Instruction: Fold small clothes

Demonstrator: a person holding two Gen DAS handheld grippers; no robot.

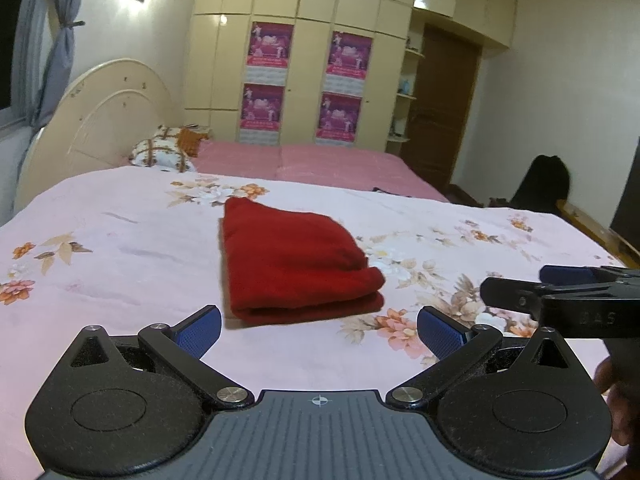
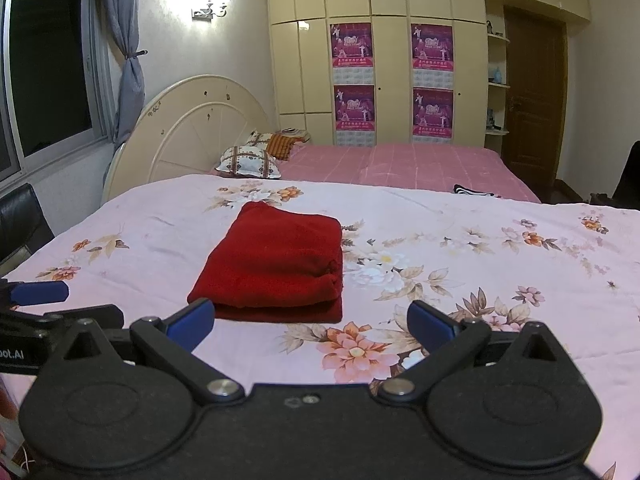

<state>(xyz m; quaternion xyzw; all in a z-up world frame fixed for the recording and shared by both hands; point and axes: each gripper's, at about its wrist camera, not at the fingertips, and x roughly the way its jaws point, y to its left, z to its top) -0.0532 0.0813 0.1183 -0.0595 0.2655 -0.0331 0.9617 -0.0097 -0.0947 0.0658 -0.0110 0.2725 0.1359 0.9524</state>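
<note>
A red cloth (image 1: 292,264) lies folded into a thick rectangle on the floral pink sheet (image 1: 120,248). My left gripper (image 1: 318,330) is open and empty, just short of the cloth's near edge. My right gripper (image 2: 312,322) is also open and empty, with the same folded cloth (image 2: 276,268) just ahead of its left finger (image 2: 192,320). The right gripper shows at the right edge of the left wrist view (image 1: 560,300). The left gripper shows at the left edge of the right wrist view (image 2: 40,296).
The bed continues behind under a pink cover (image 2: 400,160) with pillows (image 2: 248,162) by the cream headboard (image 2: 188,128). A small striped item (image 2: 476,191) lies at the sheet's far edge. A wardrobe, a door and a black chair (image 2: 20,216) stand around.
</note>
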